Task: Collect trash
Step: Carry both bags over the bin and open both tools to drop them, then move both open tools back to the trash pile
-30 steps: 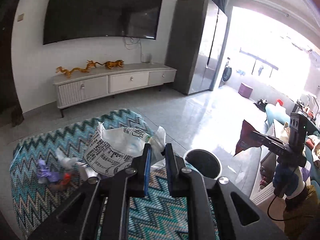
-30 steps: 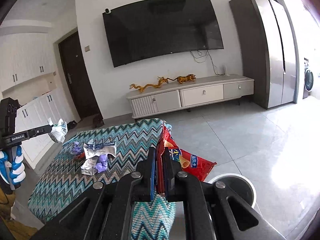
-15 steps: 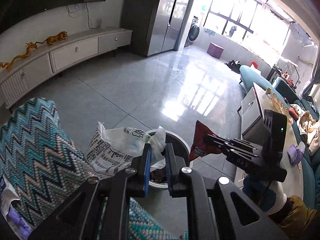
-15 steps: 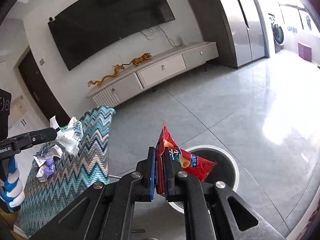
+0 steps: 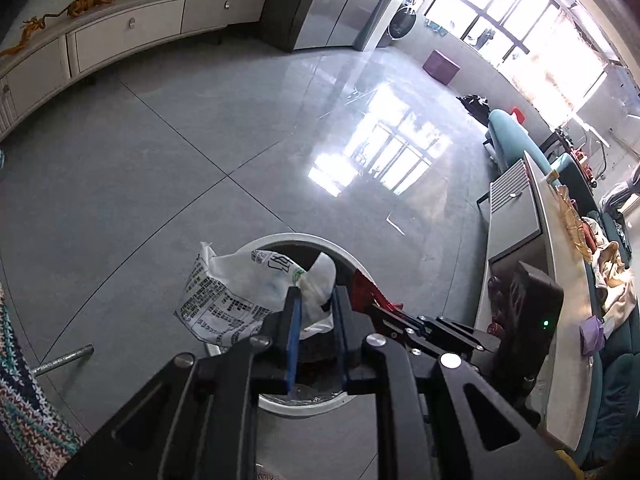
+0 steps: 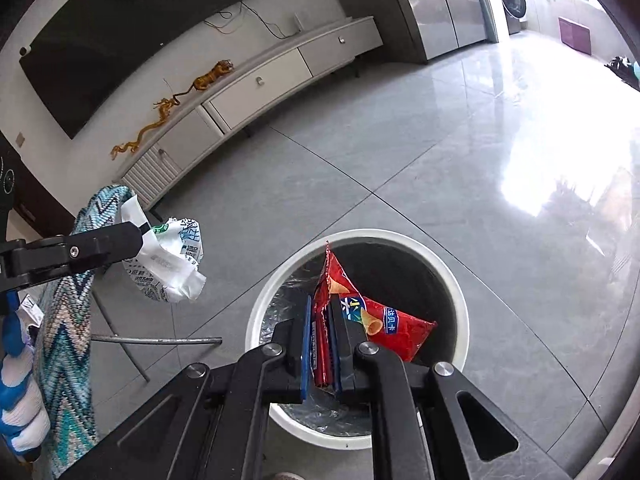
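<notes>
Two pieces of trash poised over the white bin (image 6: 356, 236), neither dropped yet. Left hand-held gripper (image 5: 316, 300) opening, crumpled white printed wrapper (image 5: 240, 292) caught between its pads, hanging at the bin's near rim. Right hand-held gripper (image 6: 322, 320) clenched on the red snack bag (image 6: 384, 320), directly above the bin's dark mouth. Bin already lined, contents too dark to tell. More scraps (image 6: 30, 308) on the zigzag-covered tabletop (image 6: 64, 340), so further trips probably needed after both releases.
</notes>
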Available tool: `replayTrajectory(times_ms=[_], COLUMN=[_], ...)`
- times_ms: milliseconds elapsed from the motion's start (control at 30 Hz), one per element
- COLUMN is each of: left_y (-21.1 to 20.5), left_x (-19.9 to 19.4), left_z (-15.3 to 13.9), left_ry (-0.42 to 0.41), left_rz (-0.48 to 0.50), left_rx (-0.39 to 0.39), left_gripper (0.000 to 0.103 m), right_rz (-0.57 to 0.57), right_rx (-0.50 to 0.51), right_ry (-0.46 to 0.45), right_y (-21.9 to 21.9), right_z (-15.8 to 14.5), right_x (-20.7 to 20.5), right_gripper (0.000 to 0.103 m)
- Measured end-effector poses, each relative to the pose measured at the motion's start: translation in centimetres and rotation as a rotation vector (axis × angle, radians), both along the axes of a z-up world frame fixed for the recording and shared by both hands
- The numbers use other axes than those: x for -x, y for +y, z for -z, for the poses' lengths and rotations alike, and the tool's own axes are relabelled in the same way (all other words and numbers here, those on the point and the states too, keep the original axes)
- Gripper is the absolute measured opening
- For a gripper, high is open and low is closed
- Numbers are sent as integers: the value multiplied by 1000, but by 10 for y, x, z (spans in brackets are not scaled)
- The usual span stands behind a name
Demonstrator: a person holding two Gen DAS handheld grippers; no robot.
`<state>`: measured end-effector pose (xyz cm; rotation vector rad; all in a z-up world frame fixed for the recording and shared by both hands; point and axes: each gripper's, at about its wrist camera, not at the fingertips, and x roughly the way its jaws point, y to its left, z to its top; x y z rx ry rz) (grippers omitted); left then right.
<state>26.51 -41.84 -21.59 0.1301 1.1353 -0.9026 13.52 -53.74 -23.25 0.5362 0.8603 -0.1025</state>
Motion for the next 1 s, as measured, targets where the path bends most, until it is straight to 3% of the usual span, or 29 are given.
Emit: replayTrajectory(times_ms=[100,133,200,300,433,633,800,933,1000], left_y=[-2,-2,-4,2,17,56,100,143,169], left_x=[-6,-8,-6,-7,1,31,65,87,98], left_z=[11,13,11,7,-20,-74,-121,-154,-170], left_ry=[56,68,61,64,-5,-153,-261,-317,-354], left_rz=[4,3,-5,-8,-31,-63,-77,-122,-153], left_rx=[11,15,26,45,63,97,120,146,157], left_gripper=[24,35,46,46,46,46,46,46,46], right_rz=[18,18,21,21,37,60,62,42,30], right_rx=[3,4,19,41,59,77,152,187,178], right_ry=[41,51,72,88,73,-22,-137,-242,-295], right_y=[-2,-1,1,4,4,13,39,66,77], right_z=[17,22,27,27,12,-40,-105,-158,-180], right_x=[-5,-6,-8,-7,-1,23,47,68,79], right_gripper=[12,20,35,39,48,67,80,99,100])
